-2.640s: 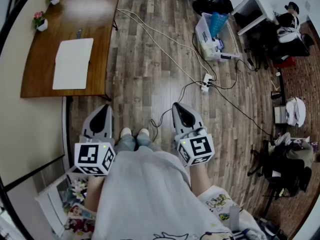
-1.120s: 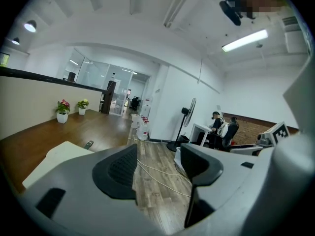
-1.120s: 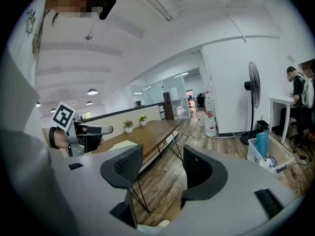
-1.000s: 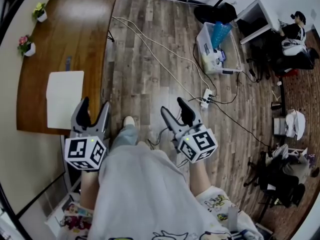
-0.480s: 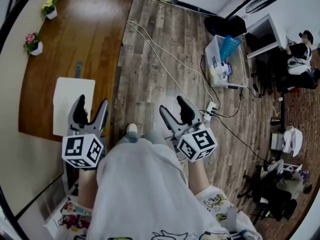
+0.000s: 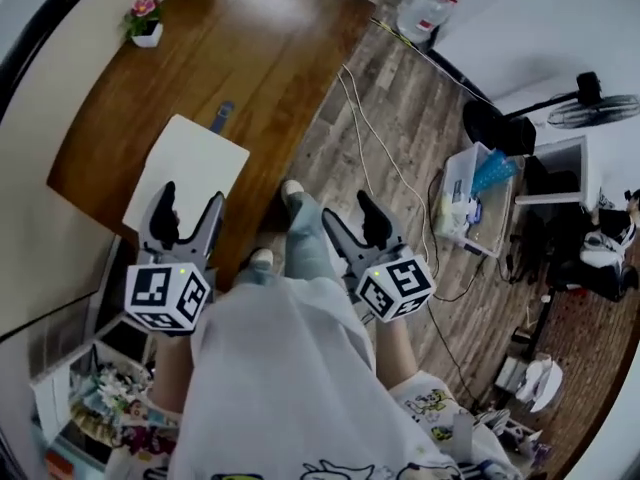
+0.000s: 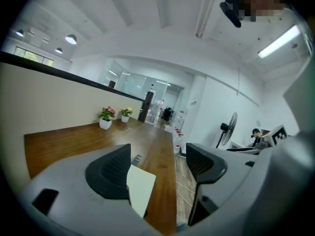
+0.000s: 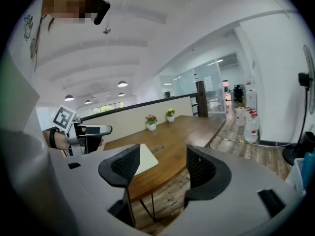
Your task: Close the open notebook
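Observation:
The white notebook [image 6: 190,171] lies flat on the brown wooden table [image 6: 250,58], close to the table's near edge. My left gripper [image 6: 188,211] hangs just short of its near end, open. Its jaws have just been opening and nothing is between them. In the left gripper view the notebook [image 7: 141,188] shows past the left pad [image 7: 111,173]. My right gripper [image 6: 351,220] is off the table's right side, above the plank floor. It is open too, its jaws have just been opening, and it holds nothing. The right gripper view shows the notebook [image 8: 146,160] and the left gripper [image 8: 91,131] beyond.
A small dark thing [image 6: 222,116] lies just beyond the notebook. Two flower pots [image 6: 146,23] stand along the wall edge. On the floor are cables [image 6: 385,153], a plastic bin [image 6: 468,203], water bottles [image 6: 425,10] and a fan [image 6: 600,108]. The person's feet [image 6: 290,193] stand beside the table.
Both grippers have come up to the table, and the notebook now lies right ahead of the left one. Both pairs of jaws went from shut to open.

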The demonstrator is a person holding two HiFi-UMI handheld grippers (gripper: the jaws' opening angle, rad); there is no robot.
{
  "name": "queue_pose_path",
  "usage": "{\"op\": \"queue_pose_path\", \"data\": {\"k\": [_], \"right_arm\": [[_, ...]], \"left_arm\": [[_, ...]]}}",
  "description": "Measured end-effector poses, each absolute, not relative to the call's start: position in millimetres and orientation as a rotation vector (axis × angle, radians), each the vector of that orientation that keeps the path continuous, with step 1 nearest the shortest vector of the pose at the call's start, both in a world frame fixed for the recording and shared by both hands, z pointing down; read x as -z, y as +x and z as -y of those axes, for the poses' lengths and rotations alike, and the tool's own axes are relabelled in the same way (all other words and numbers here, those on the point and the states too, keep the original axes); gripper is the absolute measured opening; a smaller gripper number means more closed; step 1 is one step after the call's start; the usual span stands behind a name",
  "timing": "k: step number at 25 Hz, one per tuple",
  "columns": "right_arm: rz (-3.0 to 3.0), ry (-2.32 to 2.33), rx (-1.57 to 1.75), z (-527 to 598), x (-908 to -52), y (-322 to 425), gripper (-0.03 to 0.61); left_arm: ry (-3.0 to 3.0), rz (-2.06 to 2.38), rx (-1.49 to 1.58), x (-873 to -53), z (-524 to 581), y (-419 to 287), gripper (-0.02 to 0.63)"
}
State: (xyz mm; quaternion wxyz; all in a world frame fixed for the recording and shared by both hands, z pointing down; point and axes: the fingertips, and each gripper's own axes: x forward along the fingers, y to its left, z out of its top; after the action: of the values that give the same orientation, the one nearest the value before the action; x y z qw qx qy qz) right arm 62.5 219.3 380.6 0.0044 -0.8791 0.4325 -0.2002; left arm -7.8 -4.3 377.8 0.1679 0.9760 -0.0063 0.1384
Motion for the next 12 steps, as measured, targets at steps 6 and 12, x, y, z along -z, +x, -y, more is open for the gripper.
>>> {"op": "queue_pose_path", "data": {"k": [6, 12], "right_arm": [[-1.810, -2.547, 0.686, -134, -379, 106, 0.259], [-2.200, -2.309, 0.712, -37, -386, 136, 0.261]], "left_arm": [[2.689, 0.471, -0.342, -372, 55, -37, 0.324], [2.557, 0.862, -0.291, -377, 103, -62, 0.324]]}}
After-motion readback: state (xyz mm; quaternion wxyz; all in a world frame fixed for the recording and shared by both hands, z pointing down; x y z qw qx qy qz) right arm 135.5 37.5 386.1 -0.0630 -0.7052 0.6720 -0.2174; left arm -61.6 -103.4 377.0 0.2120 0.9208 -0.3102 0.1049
